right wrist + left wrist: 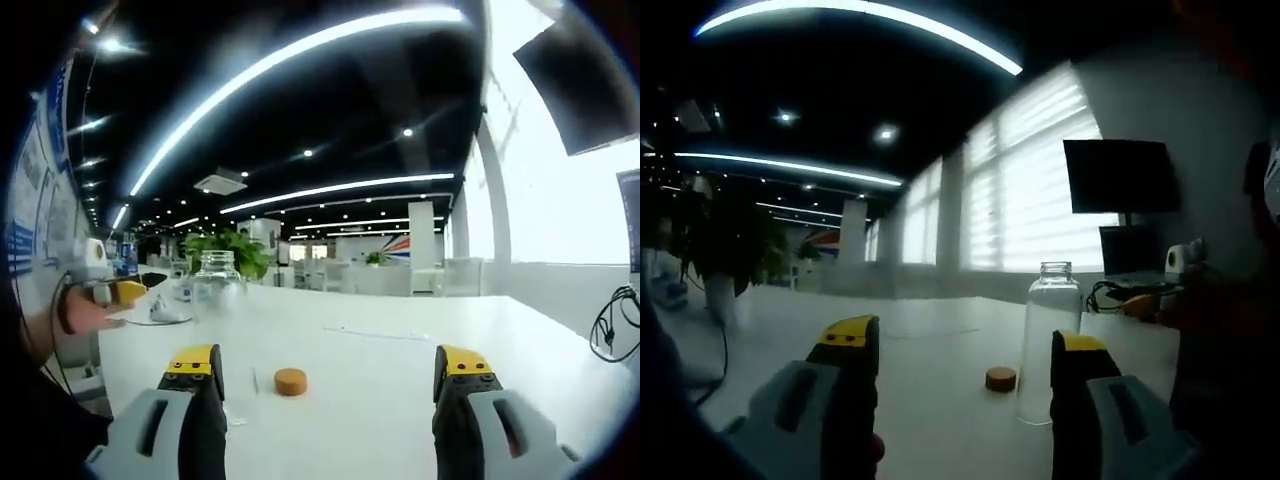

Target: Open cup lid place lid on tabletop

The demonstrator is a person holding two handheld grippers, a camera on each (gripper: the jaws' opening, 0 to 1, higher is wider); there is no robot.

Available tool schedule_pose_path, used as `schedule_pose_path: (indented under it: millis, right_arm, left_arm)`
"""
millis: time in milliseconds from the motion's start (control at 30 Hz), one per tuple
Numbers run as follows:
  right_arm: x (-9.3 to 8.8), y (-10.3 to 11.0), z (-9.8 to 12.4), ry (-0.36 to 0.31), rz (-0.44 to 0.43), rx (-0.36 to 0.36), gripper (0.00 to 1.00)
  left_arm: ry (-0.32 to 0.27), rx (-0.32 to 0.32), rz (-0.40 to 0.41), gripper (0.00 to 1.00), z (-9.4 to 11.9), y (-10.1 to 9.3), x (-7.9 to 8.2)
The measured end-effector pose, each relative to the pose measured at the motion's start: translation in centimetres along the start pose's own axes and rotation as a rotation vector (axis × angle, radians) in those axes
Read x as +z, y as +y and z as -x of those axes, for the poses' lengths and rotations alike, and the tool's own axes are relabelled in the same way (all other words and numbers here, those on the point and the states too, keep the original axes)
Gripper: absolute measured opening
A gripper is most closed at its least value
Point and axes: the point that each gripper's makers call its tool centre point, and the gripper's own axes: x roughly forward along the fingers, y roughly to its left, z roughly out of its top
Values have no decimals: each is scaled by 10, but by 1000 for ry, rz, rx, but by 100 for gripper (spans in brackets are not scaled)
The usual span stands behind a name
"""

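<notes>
A clear glass cup (1048,340) stands upright and open-topped on the white tabletop (930,420), just behind my left gripper's right jaw. Its round brown lid (1001,378) lies flat on the table beside it, to the left and apart from it. My left gripper (962,340) is open, with nothing between its yellow-tipped jaws. In the right gripper view the lid (291,380) lies on the table a little ahead of my right gripper (330,365), which is open and holds nothing. The glass cup (217,275) stands farther back on the left.
A hand (85,312) with a yellow and white object is at the left edge of the table. A dark monitor (1120,175) hangs over cables (1110,292) at the far right. A potted plant (725,240) stands far left. A cable (612,325) lies at the right edge.
</notes>
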Motion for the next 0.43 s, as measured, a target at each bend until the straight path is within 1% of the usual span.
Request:
schedule_pose_path:
  millis: [333, 367, 433]
  right_arm:
    - [0, 0, 1, 0, -2, 1, 80]
    - [0, 0, 1, 1, -3, 3, 80]
    - [2, 2, 1, -1, -14, 10, 80]
  left_arm:
    - [3, 1, -2, 65, 0, 0, 0]
    - [4, 0, -5, 65, 0, -1, -1]
    - [15, 1, -37, 65, -1, -3, -2]
